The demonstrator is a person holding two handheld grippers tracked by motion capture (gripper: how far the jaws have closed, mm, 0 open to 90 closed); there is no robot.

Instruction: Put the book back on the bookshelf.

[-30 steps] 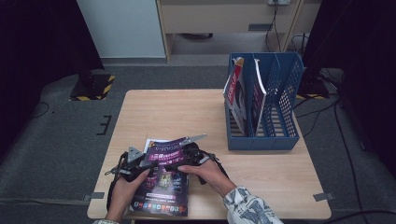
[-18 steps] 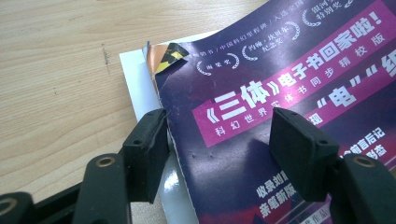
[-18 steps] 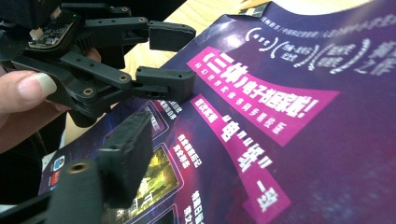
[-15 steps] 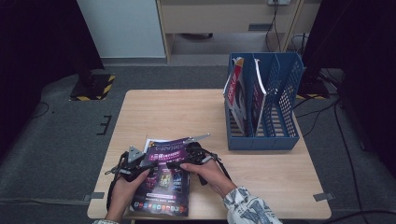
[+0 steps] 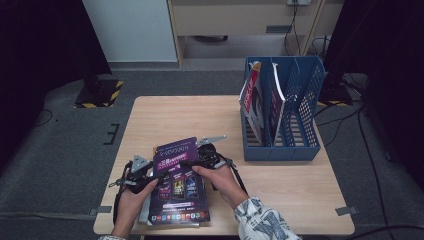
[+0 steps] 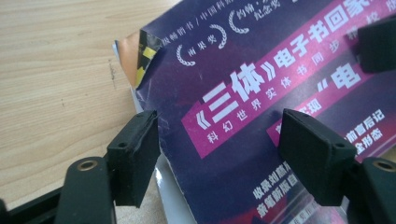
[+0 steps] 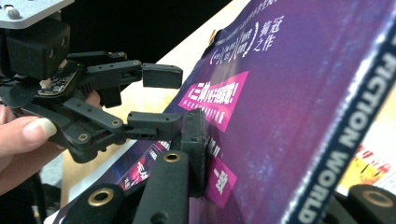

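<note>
A light wooden table point(image 5: 165, 120) stands on grey carpet, with a pale cabinet and a wooden desk behind it and dark curtains at either side. At the table's right rear stands a blue file rack point(image 5: 305, 100), with magazines upright in its left compartments.

At the near left of the table lies a purple magazine point(image 5: 177, 177) on top of other printed sheets (an orange-and-yellow corner shows beneath it in the left gripper view). Its long axis runs from the person towards the far edge, title end away from the person and leaning slightly to the right. Its right side is raised off the stack, so the cover slopes; the spine, printed "FICTION WORLD", shows in the right gripper view.

The right gripper point(image 5: 200, 161) has just been closing, and its jaws now pinch the magazine's far right part, one pad pressed flat on the cover.

The left gripper point(image 5: 150, 177) has just been opening; its jaws stand moderately apart at the magazine's left edge, the cover between them, not pressed.
</note>
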